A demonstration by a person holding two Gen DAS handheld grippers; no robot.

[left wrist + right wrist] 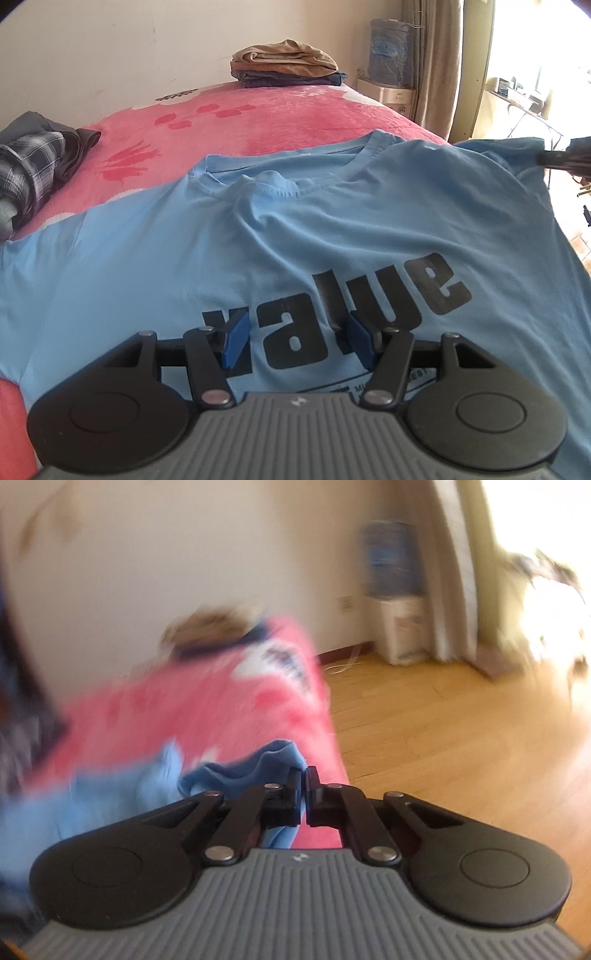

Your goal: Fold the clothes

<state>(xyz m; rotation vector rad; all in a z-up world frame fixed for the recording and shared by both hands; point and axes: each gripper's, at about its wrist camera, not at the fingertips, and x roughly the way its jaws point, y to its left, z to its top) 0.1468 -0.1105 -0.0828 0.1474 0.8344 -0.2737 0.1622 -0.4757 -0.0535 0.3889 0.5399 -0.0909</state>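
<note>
- My left gripper [297,341] hangs over the light blue T-shirt [295,229], its jaws standing apart with the blue pads [236,341] on either side of the dark printed word "value" [351,306]; nothing is caught between them, and I cannot tell whether the tips touch the cloth.
- The T-shirt lies spread front-up on the pink blanket [258,122] of the bed — neckline away from me, one sleeve reaching to the left edge of the left wrist view, the chest print directly under my left jaws.
- My right gripper [306,775] has its jaws drawn together on a bunched fold of the T-shirt [255,771]; a thin strip of blue cloth shows in the slit between the black fingers [293,794].
- In the left wrist view the right gripper [554,158] shows as a dark shape at the far right edge, at the corner of the T-shirt's right sleeve, which is lifted off the blanket there.
- The right wrist view is blurred — beyond the pinched cloth I make out the pink blanket [221,709] and the wooden floor [461,738].
- At the far end of the bed sits a folded stack of clothes [284,64], tan on top of dark blue, well apart from the T-shirt.
- A plaid garment [29,166] lies crumpled at the bed's left side, near the T-shirt's left sleeve but not touching it.
</note>
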